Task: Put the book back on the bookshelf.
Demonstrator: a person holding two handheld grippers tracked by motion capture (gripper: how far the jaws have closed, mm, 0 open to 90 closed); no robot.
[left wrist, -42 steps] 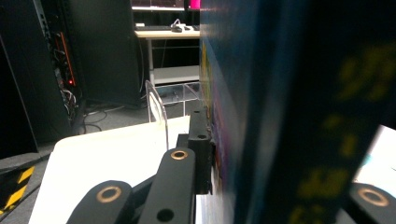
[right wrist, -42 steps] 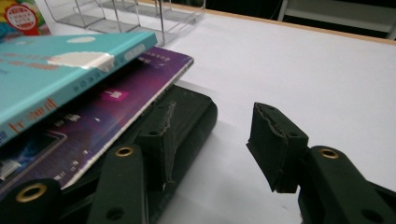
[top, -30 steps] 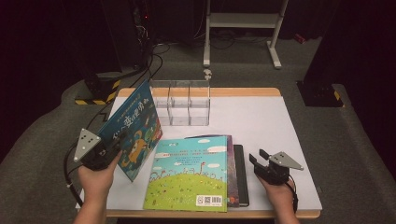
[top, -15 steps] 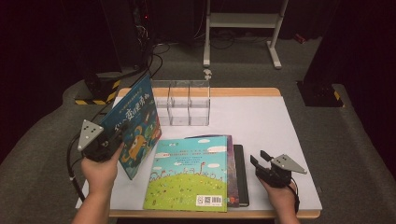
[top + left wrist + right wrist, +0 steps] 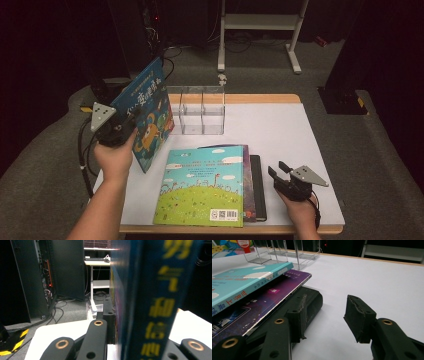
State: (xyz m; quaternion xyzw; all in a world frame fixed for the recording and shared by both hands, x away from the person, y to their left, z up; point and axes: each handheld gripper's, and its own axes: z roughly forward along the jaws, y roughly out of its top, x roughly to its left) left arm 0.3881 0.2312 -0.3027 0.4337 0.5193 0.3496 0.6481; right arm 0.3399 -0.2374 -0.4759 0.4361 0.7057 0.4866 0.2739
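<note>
High view: left tool clamps one blue book; right tool apart beside three stacked books.

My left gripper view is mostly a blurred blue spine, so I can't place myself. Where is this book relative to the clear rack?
Observer: The blue book is clamped in the left tool and tilted. It is at the left side of the clear rack, not yet in it.
Operator: Is any slot taken?
Observer: No, all three compartments look empty.
Operator: And my other hand?
Observer: The right tool sits open near the table's front right. It is beside a stack with a green book on top, then a purple book and a black book.
</note>
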